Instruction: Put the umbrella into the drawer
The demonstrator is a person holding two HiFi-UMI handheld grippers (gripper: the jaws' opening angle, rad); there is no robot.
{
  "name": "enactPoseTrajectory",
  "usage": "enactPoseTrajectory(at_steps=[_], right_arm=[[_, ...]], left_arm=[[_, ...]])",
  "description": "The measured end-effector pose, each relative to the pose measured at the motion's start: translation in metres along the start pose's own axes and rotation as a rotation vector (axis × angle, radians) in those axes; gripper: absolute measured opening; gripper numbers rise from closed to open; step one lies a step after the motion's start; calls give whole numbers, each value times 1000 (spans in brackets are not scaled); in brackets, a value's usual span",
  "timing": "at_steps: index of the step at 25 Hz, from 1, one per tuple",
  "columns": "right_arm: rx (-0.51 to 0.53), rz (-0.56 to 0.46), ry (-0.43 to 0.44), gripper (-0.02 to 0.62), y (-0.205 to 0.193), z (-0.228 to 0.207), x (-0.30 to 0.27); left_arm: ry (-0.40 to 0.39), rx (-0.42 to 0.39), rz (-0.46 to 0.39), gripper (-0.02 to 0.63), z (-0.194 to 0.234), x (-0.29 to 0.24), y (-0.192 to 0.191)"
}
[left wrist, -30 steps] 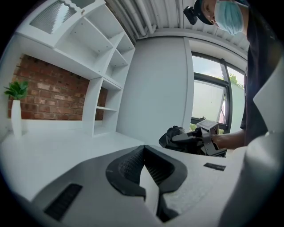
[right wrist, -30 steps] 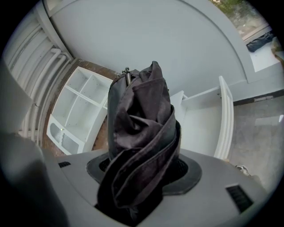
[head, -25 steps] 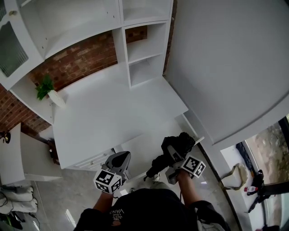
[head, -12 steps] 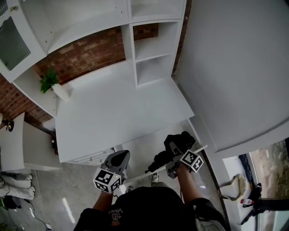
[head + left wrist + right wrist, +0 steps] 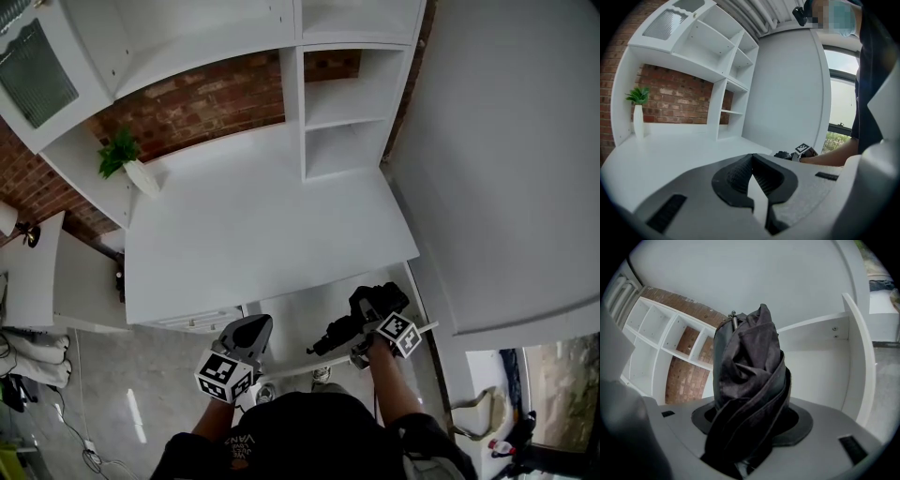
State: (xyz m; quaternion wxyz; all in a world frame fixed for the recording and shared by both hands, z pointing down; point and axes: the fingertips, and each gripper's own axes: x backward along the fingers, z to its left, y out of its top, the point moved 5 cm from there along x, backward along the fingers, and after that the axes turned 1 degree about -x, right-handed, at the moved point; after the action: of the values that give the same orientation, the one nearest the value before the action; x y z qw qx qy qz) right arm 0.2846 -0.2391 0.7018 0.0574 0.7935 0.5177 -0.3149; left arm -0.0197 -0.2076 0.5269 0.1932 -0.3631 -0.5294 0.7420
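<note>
A folded black umbrella (image 5: 336,332) (image 5: 747,380) sits in my right gripper (image 5: 364,314), which is shut on it. It hangs over the open white drawer (image 5: 291,319) under the desk's front edge, pointing left. In the right gripper view the drawer's white walls (image 5: 820,366) stand close behind the umbrella. My left gripper (image 5: 253,328) (image 5: 751,177) hovers at the drawer's front left corner, jaws together with nothing between them. The right gripper's fingertips are hidden by the cloth.
The white desk top (image 5: 253,234) lies beyond the drawer, with a plant in a white vase (image 5: 127,159) (image 5: 637,112) at its far left. Open shelves (image 5: 347,103) rise at the back right, and a white wall panel (image 5: 506,169) closes off the right side.
My right gripper and the umbrella have come closer to the desk's front edge, over the drawer. The left gripper has hardly moved. The head view has shifted.
</note>
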Motion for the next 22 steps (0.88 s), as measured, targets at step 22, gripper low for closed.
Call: enactPoseTrajectory(at_steps=[22], right_arm=[[10,131,-263,258,2,-52,-96]], left_arm=[[63,36,56,6,5,-23,-2]])
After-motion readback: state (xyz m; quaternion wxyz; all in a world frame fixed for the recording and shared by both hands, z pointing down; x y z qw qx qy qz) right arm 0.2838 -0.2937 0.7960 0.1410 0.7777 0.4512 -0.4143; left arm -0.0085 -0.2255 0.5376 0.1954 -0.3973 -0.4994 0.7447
